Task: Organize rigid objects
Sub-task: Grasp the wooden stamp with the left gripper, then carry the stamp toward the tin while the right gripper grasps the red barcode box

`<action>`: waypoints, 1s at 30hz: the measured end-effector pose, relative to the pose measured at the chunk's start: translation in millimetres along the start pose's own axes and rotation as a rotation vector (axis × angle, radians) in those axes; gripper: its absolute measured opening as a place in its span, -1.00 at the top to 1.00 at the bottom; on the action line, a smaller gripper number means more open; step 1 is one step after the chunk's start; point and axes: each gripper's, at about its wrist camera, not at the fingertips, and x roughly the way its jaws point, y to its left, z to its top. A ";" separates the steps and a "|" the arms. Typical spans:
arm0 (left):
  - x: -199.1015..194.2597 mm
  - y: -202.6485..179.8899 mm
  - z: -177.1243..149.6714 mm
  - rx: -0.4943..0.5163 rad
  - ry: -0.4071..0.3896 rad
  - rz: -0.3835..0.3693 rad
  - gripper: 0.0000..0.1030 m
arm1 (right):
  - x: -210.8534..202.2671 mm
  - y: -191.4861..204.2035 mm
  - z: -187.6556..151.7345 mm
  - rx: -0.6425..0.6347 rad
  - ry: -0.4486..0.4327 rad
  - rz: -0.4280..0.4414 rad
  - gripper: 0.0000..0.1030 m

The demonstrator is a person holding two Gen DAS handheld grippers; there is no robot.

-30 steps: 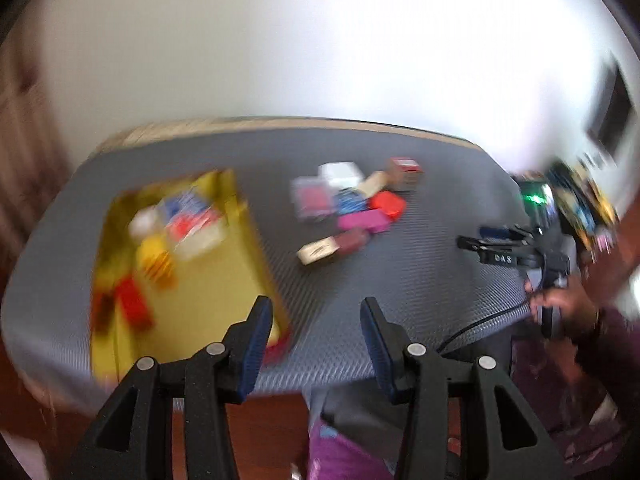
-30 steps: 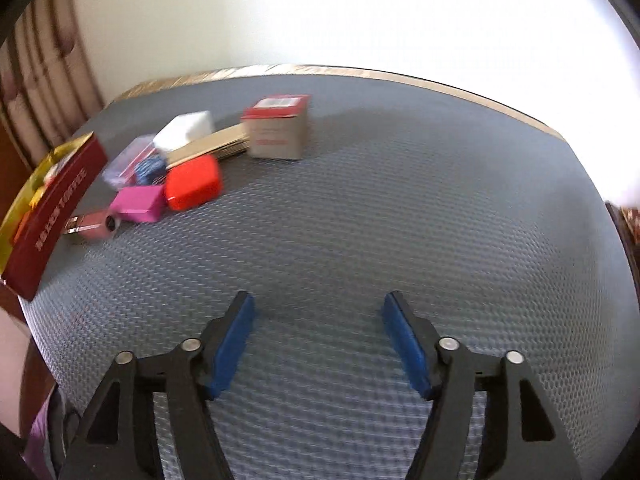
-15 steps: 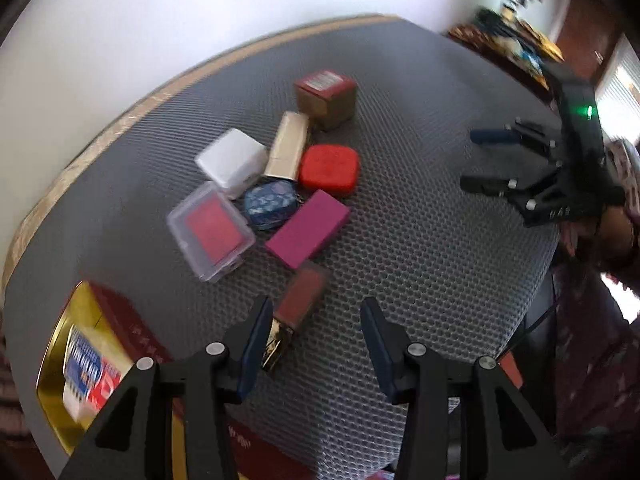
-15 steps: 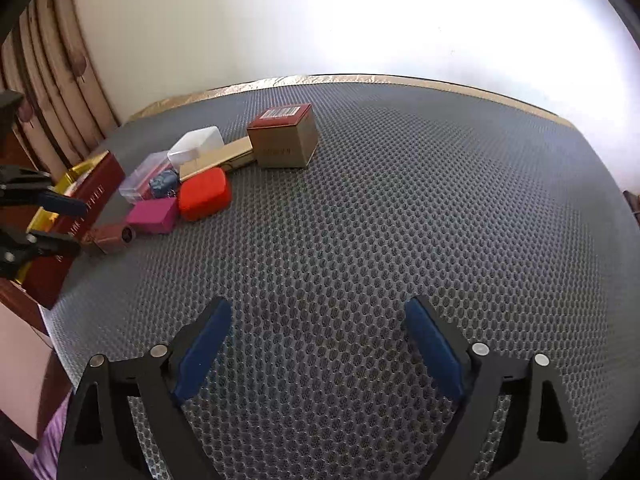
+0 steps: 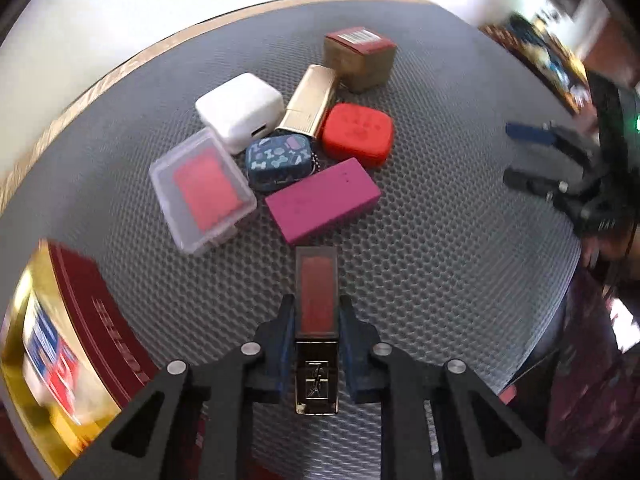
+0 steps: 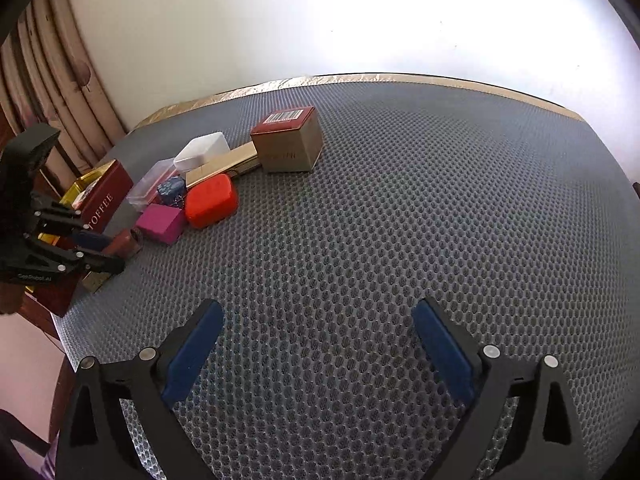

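Through the left wrist view my left tool [image 5: 316, 334] is clamped on the slim red cosmetic case [image 5: 316, 300], nearest the open toffee tin [image 5: 86, 292], so I judge it the handiest piece to carry there; the pink box [image 5: 322, 200] and the rest sit clustered on the bench [image 5: 440, 260]

Through the right wrist view my right tool [image 6: 316, 356] hangs over bare mat, its jaws opening with nothing between them, well clear of the pile, likely waiting its turn
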 end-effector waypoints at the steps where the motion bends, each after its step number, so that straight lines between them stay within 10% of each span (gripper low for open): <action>1: -3.9 0.4 -3.1 -0.039 -0.017 -0.019 0.61 | 0.8 0.8 0.3 -0.001 0.001 0.000 -0.86; 11: -99.0 -10.4 -67.6 -0.435 -0.335 -0.096 0.61 | -4.2 1.9 26.8 -0.073 -0.006 0.059 -0.80; 23: -151.7 22.5 -131.5 -0.652 -0.411 0.059 0.61 | 44.4 36.7 120.1 -0.114 -0.035 -0.014 -0.78; 30: -162.4 51.9 -155.9 -0.720 -0.417 0.126 0.61 | 83.6 31.2 127.7 -0.065 0.059 -0.040 0.05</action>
